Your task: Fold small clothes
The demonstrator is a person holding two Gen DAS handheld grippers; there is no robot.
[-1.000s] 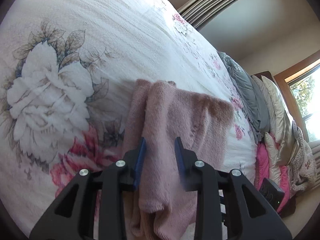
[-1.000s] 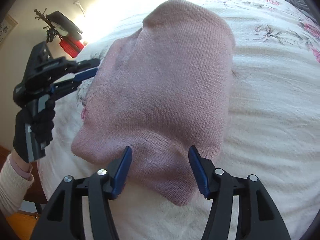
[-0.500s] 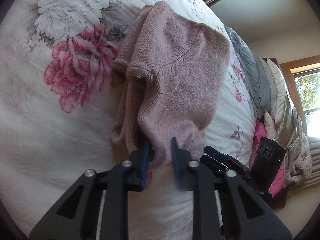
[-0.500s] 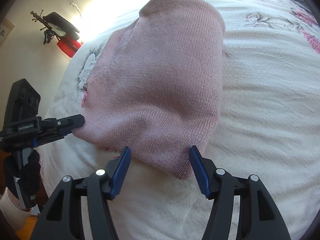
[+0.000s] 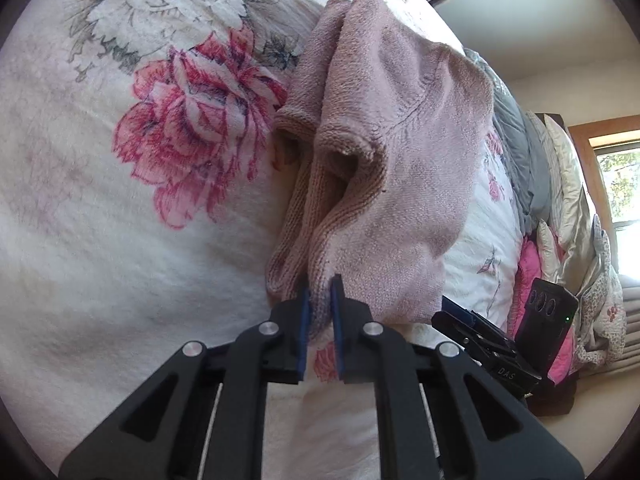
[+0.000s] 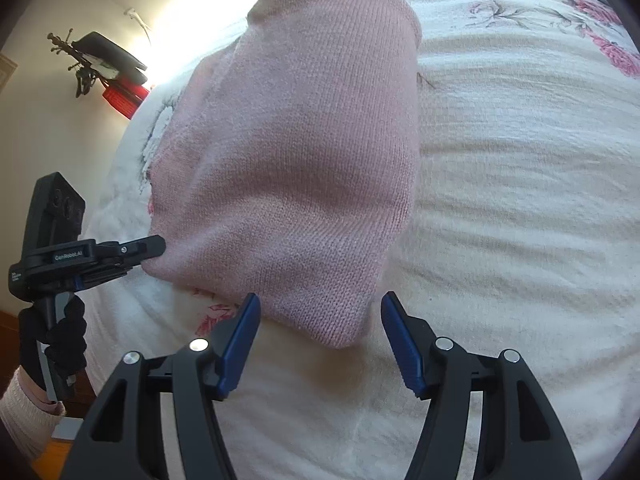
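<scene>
Bedspread point(image 5: 100, 280), white with printed roses, under everything; folded pink knit garment point(image 5: 400, 168) flat upon it. Left tongs point(image 5: 319, 300) clenched on garment's near corner edge, seen too in right view point(image 6: 154, 250) biting that corner, gripped by black-gloved hand point(image 6: 60, 336). Right tongs point(image 6: 320, 320) released, blue pads wide apart astride the garment's nearest corner, not touching
</scene>
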